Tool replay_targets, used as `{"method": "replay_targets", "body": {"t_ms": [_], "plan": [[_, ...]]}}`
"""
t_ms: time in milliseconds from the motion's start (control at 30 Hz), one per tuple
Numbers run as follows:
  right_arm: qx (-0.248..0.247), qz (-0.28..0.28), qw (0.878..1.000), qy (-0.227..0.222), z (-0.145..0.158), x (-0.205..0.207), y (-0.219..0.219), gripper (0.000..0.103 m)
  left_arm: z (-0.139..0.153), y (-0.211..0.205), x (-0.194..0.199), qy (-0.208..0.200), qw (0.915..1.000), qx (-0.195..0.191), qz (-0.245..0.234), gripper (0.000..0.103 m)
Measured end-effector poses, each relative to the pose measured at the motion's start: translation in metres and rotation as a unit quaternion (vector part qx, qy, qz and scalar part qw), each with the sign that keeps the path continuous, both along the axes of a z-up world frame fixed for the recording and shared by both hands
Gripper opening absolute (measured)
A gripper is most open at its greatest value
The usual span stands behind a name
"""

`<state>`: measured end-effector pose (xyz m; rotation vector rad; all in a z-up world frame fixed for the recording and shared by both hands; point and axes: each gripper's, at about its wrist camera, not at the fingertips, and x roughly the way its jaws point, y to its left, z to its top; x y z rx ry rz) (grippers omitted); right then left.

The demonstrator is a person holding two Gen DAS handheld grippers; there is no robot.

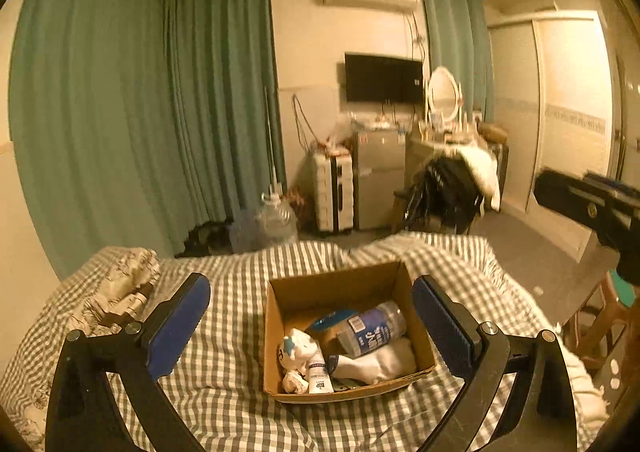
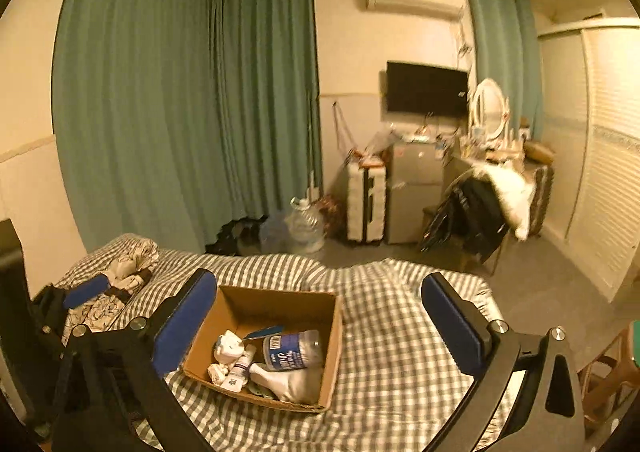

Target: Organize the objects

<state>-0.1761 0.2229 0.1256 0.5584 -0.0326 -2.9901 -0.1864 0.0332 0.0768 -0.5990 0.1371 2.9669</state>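
Note:
An open cardboard box point(image 1: 280, 340) point(image 2: 332, 348) sits on the checkered bed. Inside lie a plastic bottle with a blue label point(image 1: 370, 328) point(image 2: 292, 350), a white sock point(image 1: 380, 366) point(image 2: 292, 382), a white tube point(image 1: 318, 370) point(image 2: 240, 370), a white and blue toy figure point(image 1: 298, 348) point(image 2: 228, 348) and a flat blue item point(image 1: 330, 318) point(image 2: 264, 332). My left gripper point(image 1: 312, 328) is open and empty, held above the box. My right gripper point(image 2: 320, 328) is open and empty, above the box's right side; it also shows at the right edge of the left wrist view point(image 1: 592, 208).
A crumpled patterned quilt point(image 1: 120, 288) point(image 2: 120, 276) lies at the bed's left. Beyond the bed stand water jugs point(image 1: 272, 220), a white suitcase point(image 1: 334, 192), a small fridge point(image 1: 380, 180), a chair with clothes point(image 1: 452, 188) and a dresser. A wooden stool point(image 1: 596, 324) stands to the right.

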Motion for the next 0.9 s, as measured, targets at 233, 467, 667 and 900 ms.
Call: {"method": "replay_targets", "body": {"t_ms": [233,467,667,900], "plan": [[-0.014,-0.029,0.999,0.040,0.005,0.058,0.012,0.103,0.004,-0.027,0.047,0.050,0.9972,0.046,0.031,0.103],[-0.001,-0.067,0.995,0.069,-0.056,0.084,0.011,0.103,-0.040,-0.033,0.074,0.060,0.9956,0.052,0.049,0.103],[-0.019,-0.059,0.998,-0.008,-0.126,0.054,0.012,0.103,-0.089,-0.017,0.081,0.048,0.9969,0.027,0.056,0.103],[-0.005,-0.057,0.998,-0.010,-0.132,0.049,0.013,0.103,-0.097,-0.024,0.078,0.026,0.9972,0.039,0.059,0.103]]}}
